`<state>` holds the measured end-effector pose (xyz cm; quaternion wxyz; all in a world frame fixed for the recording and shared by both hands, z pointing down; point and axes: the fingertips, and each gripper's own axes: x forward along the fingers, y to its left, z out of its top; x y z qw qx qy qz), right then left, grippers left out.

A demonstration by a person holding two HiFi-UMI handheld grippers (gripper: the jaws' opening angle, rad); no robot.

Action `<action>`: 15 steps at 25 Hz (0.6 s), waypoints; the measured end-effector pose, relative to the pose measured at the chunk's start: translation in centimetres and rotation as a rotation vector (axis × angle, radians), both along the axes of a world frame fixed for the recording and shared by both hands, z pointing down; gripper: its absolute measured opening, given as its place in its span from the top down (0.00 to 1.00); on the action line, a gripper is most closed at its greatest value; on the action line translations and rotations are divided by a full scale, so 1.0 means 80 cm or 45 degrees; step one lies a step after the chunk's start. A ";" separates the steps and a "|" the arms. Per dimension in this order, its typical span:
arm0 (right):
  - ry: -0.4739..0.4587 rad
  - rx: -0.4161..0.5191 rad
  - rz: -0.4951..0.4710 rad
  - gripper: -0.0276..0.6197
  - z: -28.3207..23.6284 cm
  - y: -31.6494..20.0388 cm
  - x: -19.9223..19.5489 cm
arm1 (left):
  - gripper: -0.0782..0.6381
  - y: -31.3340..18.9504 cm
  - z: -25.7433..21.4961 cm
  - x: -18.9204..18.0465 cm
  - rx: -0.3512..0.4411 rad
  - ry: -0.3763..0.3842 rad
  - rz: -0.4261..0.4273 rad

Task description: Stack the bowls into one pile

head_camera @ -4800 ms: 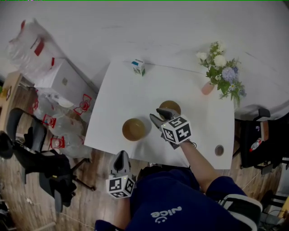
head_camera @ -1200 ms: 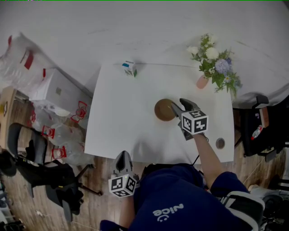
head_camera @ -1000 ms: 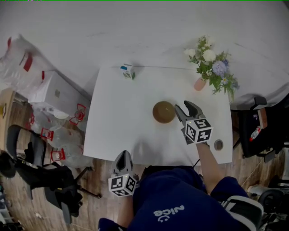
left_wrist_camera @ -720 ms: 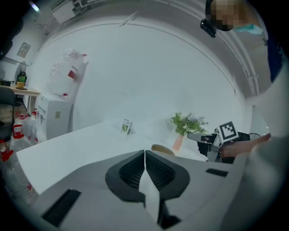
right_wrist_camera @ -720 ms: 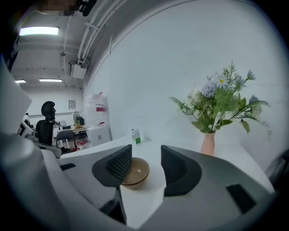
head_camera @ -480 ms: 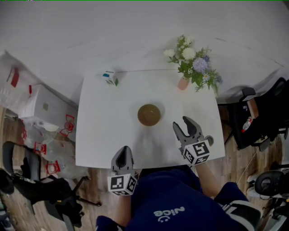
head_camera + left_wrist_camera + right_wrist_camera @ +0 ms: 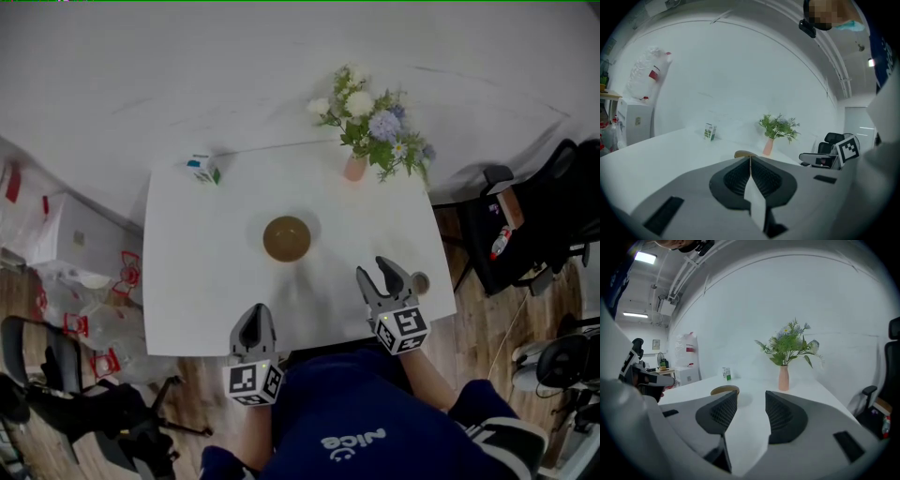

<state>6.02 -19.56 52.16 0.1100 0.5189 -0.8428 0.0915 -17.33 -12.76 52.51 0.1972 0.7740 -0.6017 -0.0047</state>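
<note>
White table fills view. Your right gripper: jaws apart, empty, over front edge. Your left gripper: jaws pressed together, empty, at front edge. Brown bowl pile: table centre, ahead of both jaws, well apart.

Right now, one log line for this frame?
bowls: one pile, middle of table | left gripper: shut, empty, at near table edge | right gripper: open, empty, clear of bowls
</note>
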 end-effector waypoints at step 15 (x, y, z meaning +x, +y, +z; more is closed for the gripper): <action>0.067 -0.027 -0.027 0.92 -0.003 0.010 0.014 | 0.86 0.005 -0.005 0.048 0.010 -0.021 0.110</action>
